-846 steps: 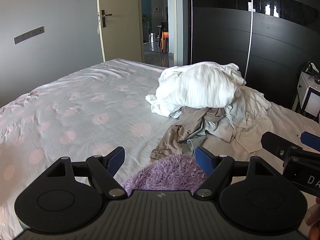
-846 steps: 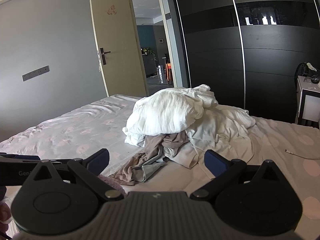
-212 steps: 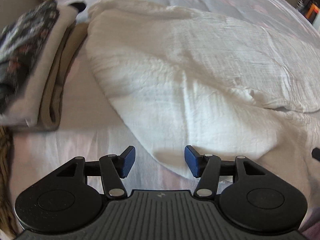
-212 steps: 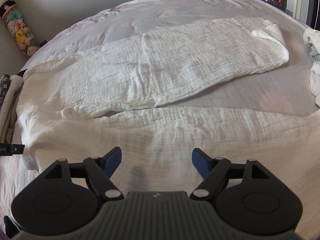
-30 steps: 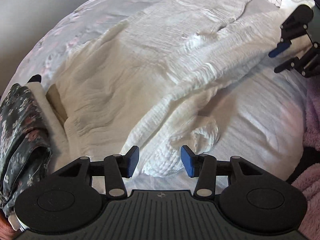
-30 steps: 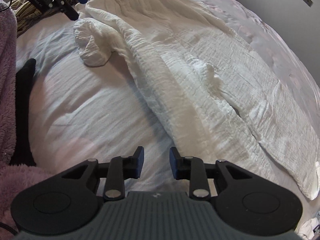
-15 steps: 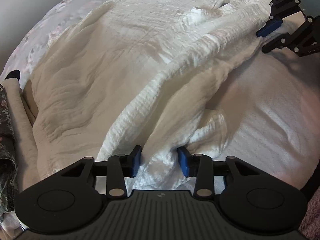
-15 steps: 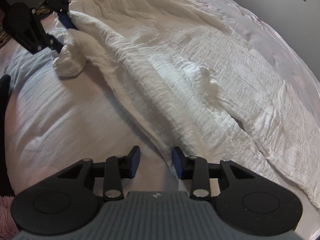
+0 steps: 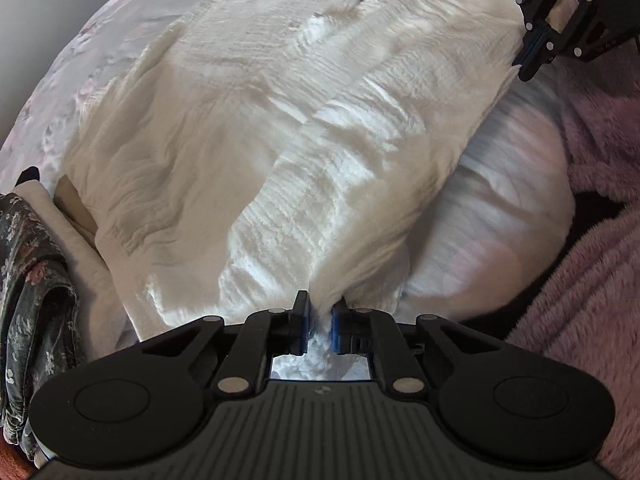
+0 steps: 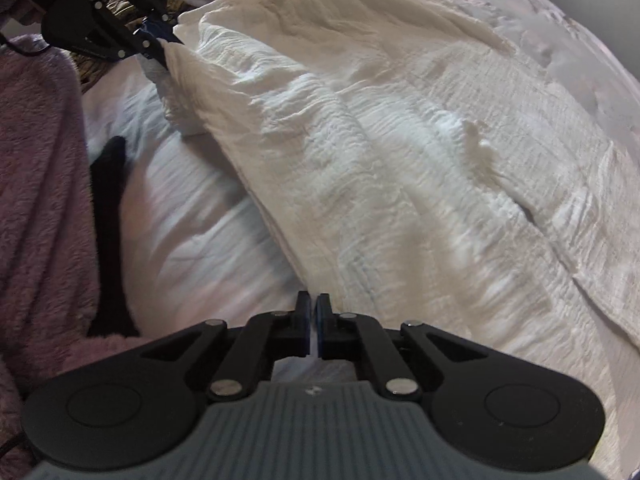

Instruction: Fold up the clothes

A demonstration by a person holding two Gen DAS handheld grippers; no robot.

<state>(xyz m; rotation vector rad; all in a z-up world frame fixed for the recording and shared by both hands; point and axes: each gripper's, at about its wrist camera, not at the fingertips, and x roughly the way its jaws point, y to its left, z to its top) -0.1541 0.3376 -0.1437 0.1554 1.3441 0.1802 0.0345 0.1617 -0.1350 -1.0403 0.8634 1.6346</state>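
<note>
Both your grippers point steeply down at the bed (image 9: 500, 220): left gripper (image 9: 319, 322) is closing, pinching the white garment (image 9: 280, 128) at its near edge; right gripper (image 10: 313, 326) is clamped on the same edge.

A large white garment (image 9: 248, 152) of crinkled, gauzy cloth lies spread lengthwise across the bed, its surface wrinkled and folded over on itself along a raised ridge. Its near edge is lifted off the sheet and drawn taut at two points well apart. The far part (image 10: 460, 128) lies flat, with a small pucker near its middle and one loose flap at the outer side.
</note>
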